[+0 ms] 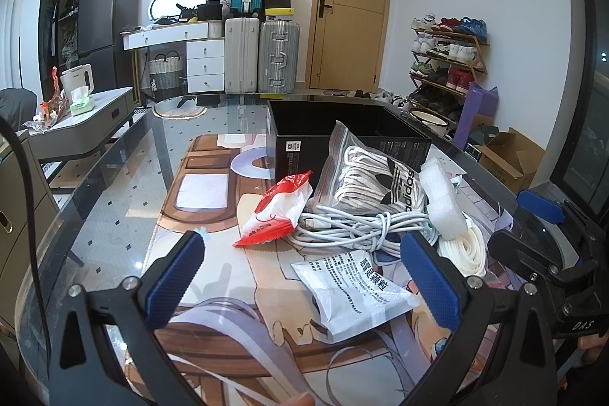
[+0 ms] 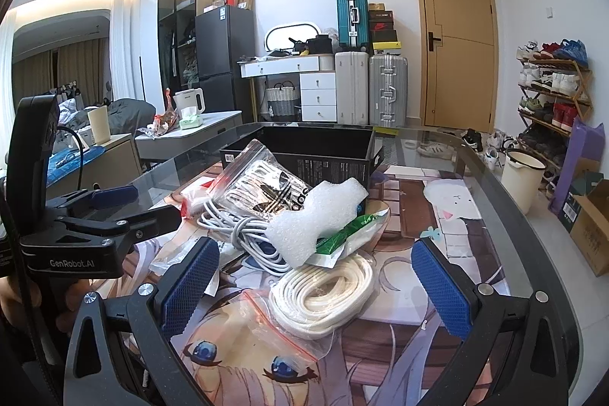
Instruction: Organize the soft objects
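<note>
A heap of soft things lies on the glass table in front of an open black box (image 1: 342,132) (image 2: 316,147). It holds a zip bag of adidas socks (image 1: 375,177) (image 2: 262,181), a white foam piece (image 1: 443,204) (image 2: 316,212), a bundled white cable (image 1: 357,227) (image 2: 243,231), a cream cord coil in a clear bag (image 2: 323,292) (image 1: 466,250), a red-and-white packet (image 1: 278,208), a white sachet (image 1: 354,288) and a green packet (image 2: 350,231). My left gripper (image 1: 304,265) is open around the sachet and cable. My right gripper (image 2: 316,276) is open around the cord coil.
An anime-print mat (image 1: 213,215) covers the glass table (image 2: 506,185). A grey side table (image 1: 87,117) with a kettle stands to the left. A bucket (image 2: 523,174), cardboard boxes (image 2: 590,223) and a shoe rack (image 2: 552,90) stand to the right. Suitcases and a door are behind.
</note>
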The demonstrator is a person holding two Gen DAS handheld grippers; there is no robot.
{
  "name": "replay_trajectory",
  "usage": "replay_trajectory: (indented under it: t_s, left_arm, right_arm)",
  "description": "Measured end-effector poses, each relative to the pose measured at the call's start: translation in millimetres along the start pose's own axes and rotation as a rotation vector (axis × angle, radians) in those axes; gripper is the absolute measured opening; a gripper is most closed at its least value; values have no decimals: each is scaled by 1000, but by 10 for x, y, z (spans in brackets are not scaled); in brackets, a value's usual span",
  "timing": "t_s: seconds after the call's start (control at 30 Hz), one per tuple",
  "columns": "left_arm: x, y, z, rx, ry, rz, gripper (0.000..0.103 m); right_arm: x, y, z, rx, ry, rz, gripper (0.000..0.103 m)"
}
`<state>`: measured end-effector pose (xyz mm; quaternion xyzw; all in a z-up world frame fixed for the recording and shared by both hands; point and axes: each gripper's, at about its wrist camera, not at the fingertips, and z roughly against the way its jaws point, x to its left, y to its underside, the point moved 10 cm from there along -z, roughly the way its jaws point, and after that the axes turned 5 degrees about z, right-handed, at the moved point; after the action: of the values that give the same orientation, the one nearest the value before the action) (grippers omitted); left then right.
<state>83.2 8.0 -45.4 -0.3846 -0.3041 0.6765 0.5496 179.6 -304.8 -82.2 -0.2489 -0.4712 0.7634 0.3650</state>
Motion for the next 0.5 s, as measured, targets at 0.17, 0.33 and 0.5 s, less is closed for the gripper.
replay_trajectory:
  t_s: [0.17, 0.33, 0.5]
  left_arm:
    - [34, -39, -5, -4, -2, 6, 103]
    - [41, -48, -27, -3, 0, 7, 103]
    - [45, -97, -13, -24, 6, -5, 103]
  right_arm:
    - [26, 11, -25, 9, 2, 14, 103]
    - [48, -1, -34, 17, -20, 11, 103]
    - [50, -10, -75, 40, -24, 16, 103]
